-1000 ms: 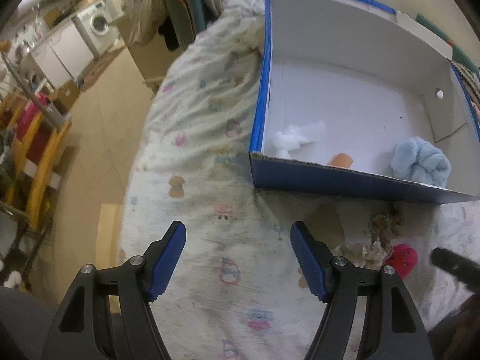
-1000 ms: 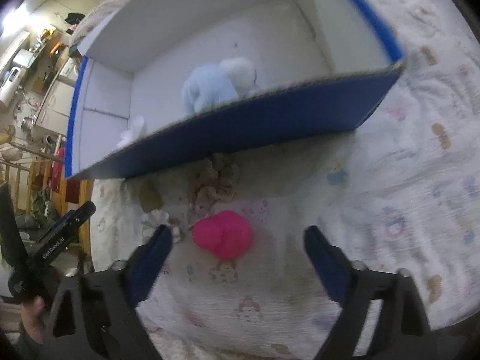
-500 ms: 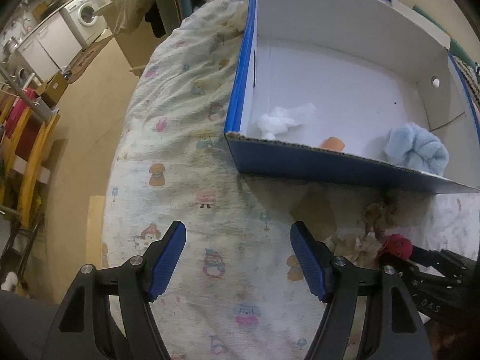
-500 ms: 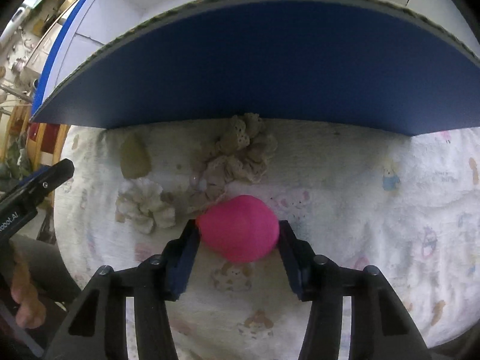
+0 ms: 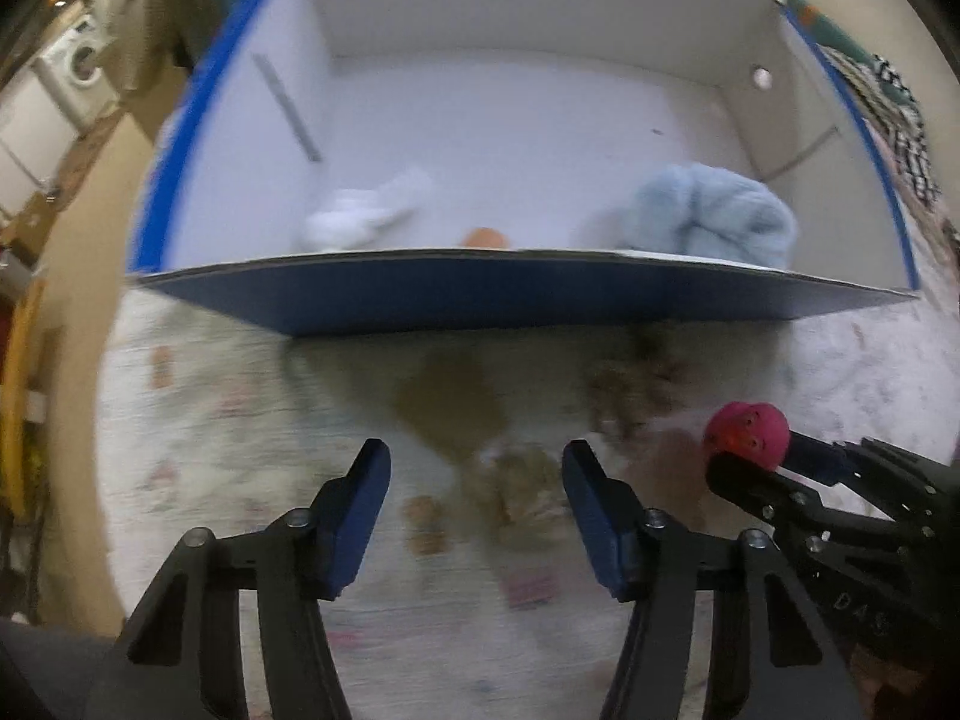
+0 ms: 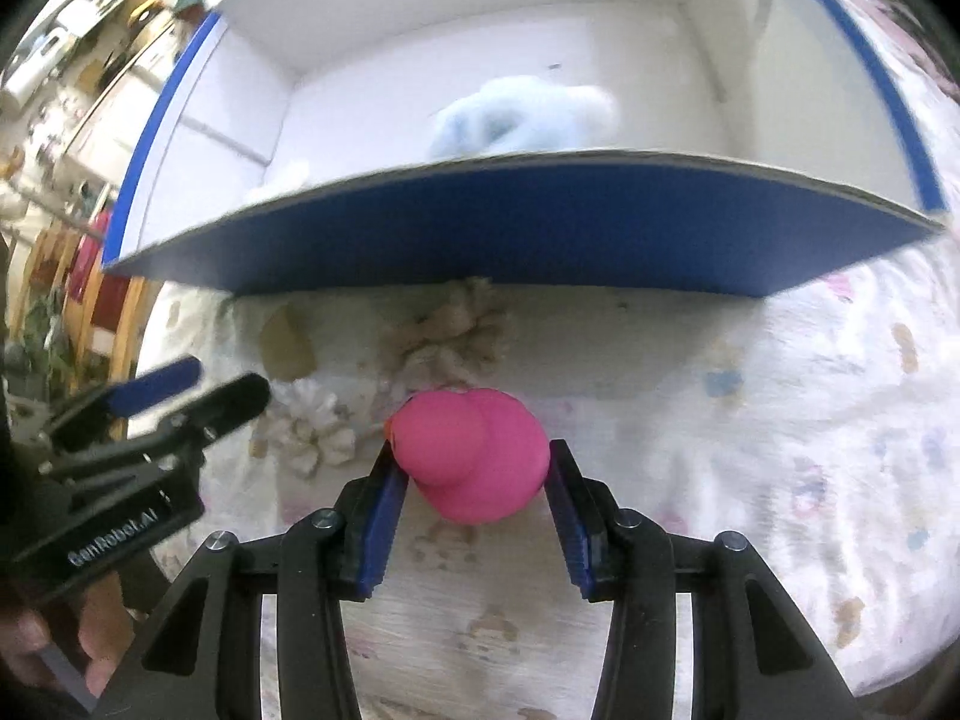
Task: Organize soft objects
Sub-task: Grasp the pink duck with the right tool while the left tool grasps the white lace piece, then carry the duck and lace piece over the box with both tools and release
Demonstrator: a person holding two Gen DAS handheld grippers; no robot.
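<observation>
Nearest, the right tool [image 6: 471,474] has its blue pads pressed on either side of a pink toy [image 6: 474,456], and its jaws are closing on it; the toy sits just above a patterned sheet [image 6: 750,420]. To its left the left tool [image 5: 474,510] points down at the sheet with its jaws closing, about half wide, over a pale scrunchie [image 6: 309,429] that its pads do not touch. Just beyond lie a tan pad [image 6: 288,342] and a beige frilly scrunchie [image 6: 456,330], close under the near wall of a blue box [image 6: 510,234]. Inside the box, against that near wall, a white cloth [image 5: 366,219] lies at the left, a small orange thing [image 5: 485,237] in the middle and a light-blue fluffy bundle [image 5: 708,213] at the right.
</observation>
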